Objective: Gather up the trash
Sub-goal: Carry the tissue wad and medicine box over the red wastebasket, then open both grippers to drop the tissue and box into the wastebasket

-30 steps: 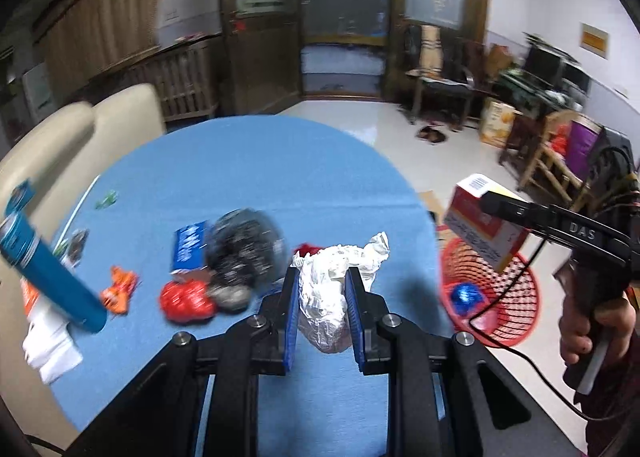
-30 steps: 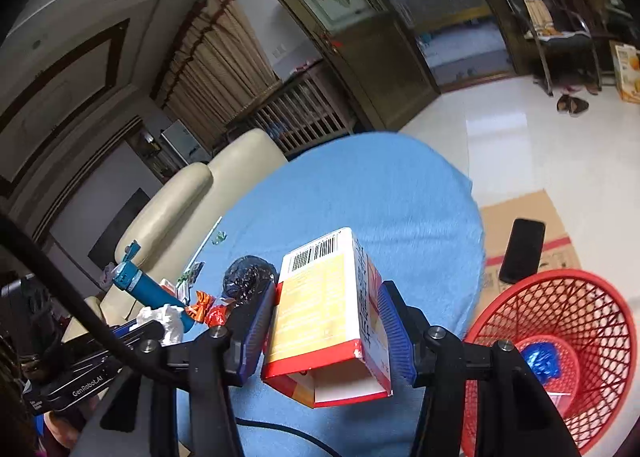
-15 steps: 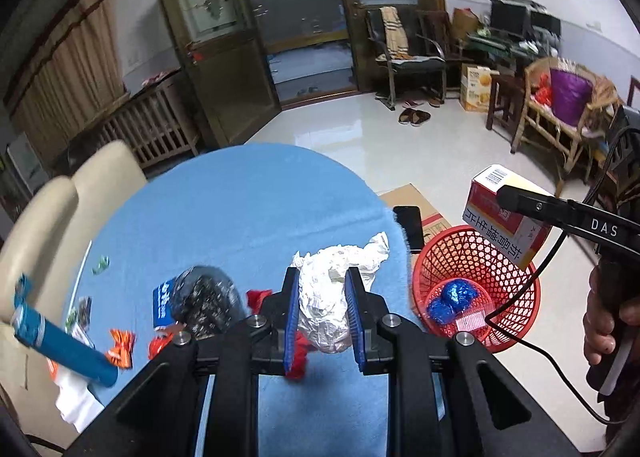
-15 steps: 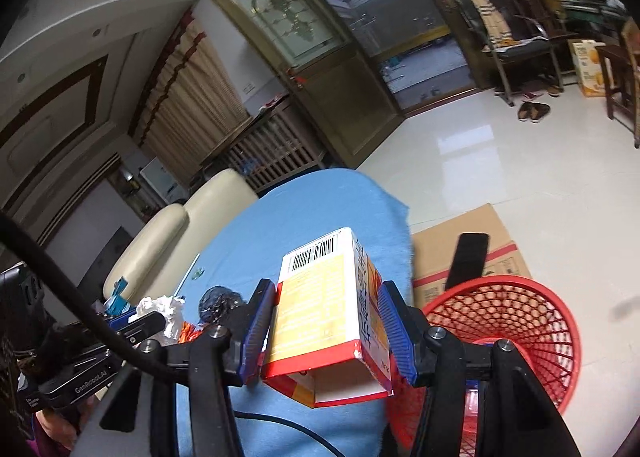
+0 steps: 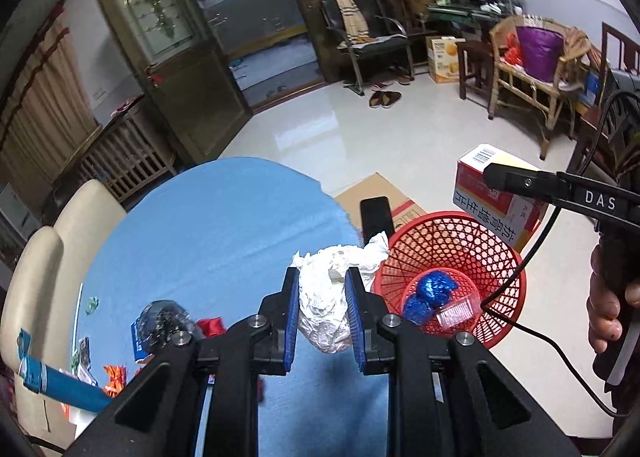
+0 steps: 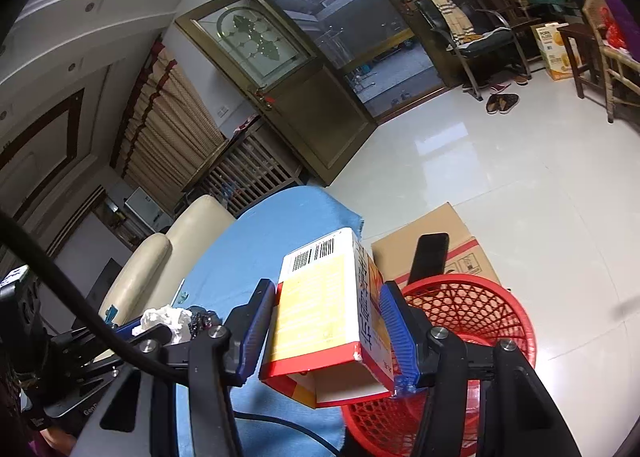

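My left gripper (image 5: pixel 322 277) is shut on a crumpled white paper wad (image 5: pixel 324 309), which hangs over the right edge of the blue table (image 5: pixel 220 237), next to the red mesh basket (image 5: pixel 452 233) on the floor. The same wad (image 6: pixel 166 317) shows at the lower left of the right wrist view. My right gripper (image 6: pixel 328 289) grips an orange, red and white cardboard box (image 6: pixel 320 313) over the near rim of the basket (image 6: pixel 480 297). Its jaws are opening, and both pads still touch the box. From the left wrist view the box (image 5: pixel 480 197) hangs above the basket's far rim.
Blue foil balls (image 5: pixel 432 289) and a clear tray lie in the basket. A black phone (image 5: pixel 374 213) rests on flattened cardboard (image 5: pixel 384 193) beside it. A black bag (image 5: pixel 164 317), red wrapper (image 5: pixel 210 325) and blue tube (image 5: pixel 60 381) lie on the table. Cream chairs (image 5: pixel 80 225) stand at its left.
Both grippers have carried their loads to the right, from over the table to the basket. The box now hangs over the basket's rim and the paper wad is at the table's edge.
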A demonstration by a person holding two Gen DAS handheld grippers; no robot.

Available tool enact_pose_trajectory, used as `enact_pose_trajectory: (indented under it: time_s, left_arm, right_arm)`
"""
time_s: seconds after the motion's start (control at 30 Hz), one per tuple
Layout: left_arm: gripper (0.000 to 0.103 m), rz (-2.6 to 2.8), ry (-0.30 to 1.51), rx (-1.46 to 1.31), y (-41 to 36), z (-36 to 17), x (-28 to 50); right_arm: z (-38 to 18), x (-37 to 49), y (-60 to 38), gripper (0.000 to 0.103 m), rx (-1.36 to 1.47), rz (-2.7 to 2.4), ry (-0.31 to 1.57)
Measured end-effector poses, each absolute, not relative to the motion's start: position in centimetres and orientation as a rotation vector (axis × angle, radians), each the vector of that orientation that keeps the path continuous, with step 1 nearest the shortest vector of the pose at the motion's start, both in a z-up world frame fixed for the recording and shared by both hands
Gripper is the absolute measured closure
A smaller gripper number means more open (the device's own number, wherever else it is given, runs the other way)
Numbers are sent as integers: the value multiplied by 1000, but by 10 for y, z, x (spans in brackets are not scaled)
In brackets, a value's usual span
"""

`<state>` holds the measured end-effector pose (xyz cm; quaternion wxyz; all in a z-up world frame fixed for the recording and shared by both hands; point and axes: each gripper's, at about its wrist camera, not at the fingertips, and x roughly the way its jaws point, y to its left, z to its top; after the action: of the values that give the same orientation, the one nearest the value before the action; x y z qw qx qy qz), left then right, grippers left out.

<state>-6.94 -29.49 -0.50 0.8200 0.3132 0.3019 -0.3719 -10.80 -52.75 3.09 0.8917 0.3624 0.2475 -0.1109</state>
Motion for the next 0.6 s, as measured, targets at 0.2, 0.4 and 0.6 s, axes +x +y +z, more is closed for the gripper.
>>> enact_pose_trajectory:
  time_s: [0.2, 0.4, 0.6]
  left_arm:
    - [79, -818, 645, 718, -316, -15, -80]
    - [79, -869, 668, 727, -337, -27, -84]
    - [71, -965, 717, 702, -354, -40, -88]
  right_arm:
    - [20, -121, -544, 44, 798, -258, 515]
    - [9, -128, -559, 44, 836, -280, 519]
    - [-3, -132, -573, 41, 900, -297, 546]
